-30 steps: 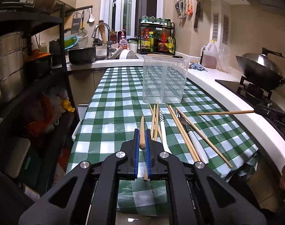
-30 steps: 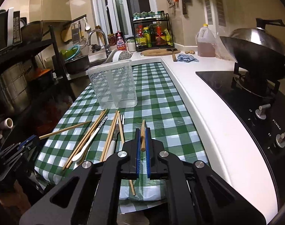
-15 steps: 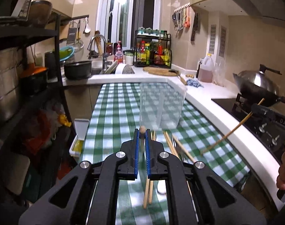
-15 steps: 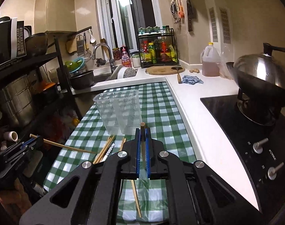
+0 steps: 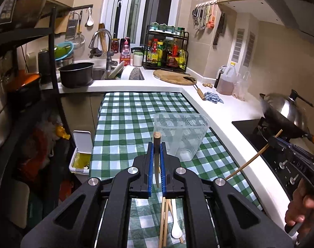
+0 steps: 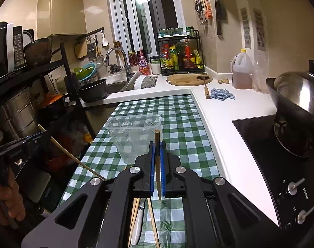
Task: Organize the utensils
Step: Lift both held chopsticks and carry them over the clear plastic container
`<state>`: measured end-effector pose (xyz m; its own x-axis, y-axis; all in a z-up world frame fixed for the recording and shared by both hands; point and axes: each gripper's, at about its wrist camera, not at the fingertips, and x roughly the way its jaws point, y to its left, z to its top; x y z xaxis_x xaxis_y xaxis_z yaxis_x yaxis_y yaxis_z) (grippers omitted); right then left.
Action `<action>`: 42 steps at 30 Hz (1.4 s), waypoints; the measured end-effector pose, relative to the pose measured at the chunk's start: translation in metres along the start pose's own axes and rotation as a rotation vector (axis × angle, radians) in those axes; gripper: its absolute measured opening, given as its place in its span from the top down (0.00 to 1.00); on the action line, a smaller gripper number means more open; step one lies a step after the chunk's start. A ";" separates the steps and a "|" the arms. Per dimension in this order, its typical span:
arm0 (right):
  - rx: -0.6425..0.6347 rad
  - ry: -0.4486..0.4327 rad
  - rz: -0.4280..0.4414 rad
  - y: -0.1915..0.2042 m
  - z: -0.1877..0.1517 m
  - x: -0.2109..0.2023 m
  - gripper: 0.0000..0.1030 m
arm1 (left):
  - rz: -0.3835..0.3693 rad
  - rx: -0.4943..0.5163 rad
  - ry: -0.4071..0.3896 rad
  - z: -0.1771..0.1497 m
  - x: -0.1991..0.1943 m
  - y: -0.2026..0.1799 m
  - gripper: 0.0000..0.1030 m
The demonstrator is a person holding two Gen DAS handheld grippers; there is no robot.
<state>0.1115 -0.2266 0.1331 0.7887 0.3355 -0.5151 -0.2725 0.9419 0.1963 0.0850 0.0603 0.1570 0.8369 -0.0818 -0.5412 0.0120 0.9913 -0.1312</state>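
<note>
Each pair of tongs, left (image 5: pixel 156 144) and right (image 6: pixel 157 144), pinches one slim wooden chopstick (image 5: pixel 156 155) (image 6: pixel 157 165) above a green-checked surface (image 5: pixel 126 124), near a clear ribbed plastic container (image 5: pixel 183 132). More chopsticks (image 5: pixel 164 223) and a white spoon (image 5: pixel 175 225) lie on the cloth in a narrow kitchen with glossy white counter (image 6: pixel 223 111) and steel wok (image 6: pixel 297 95).

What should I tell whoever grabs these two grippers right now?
Left gripper: shut on one chopstick, raised off the table.
Right gripper: shut on another chopstick, also raised.
The clear container stands upright on the checked cloth, apparently empty.
Done: two chopsticks picked up.
Left: drop both in the container, then the remaining chopsticks, the white spoon and the white-handled utensil lying on the cloth below.
</note>
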 end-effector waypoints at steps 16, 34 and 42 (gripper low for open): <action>0.007 -0.131 0.085 0.009 0.132 -0.013 0.95 | -0.062 0.025 -0.053 0.125 -0.019 0.009 0.94; 0.022 0.009 0.086 0.009 0.123 0.117 0.95 | -0.131 0.021 0.128 0.115 0.113 -0.004 0.94; 0.038 0.085 0.078 0.001 0.096 0.146 0.91 | -0.142 -0.007 0.178 0.086 0.143 -0.001 0.94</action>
<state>0.2793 -0.1779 0.1381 0.7160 0.4090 -0.5658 -0.3084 0.9124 0.2692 0.2514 0.0570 0.1514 0.7175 -0.2383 -0.6545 0.1187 0.9677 -0.2222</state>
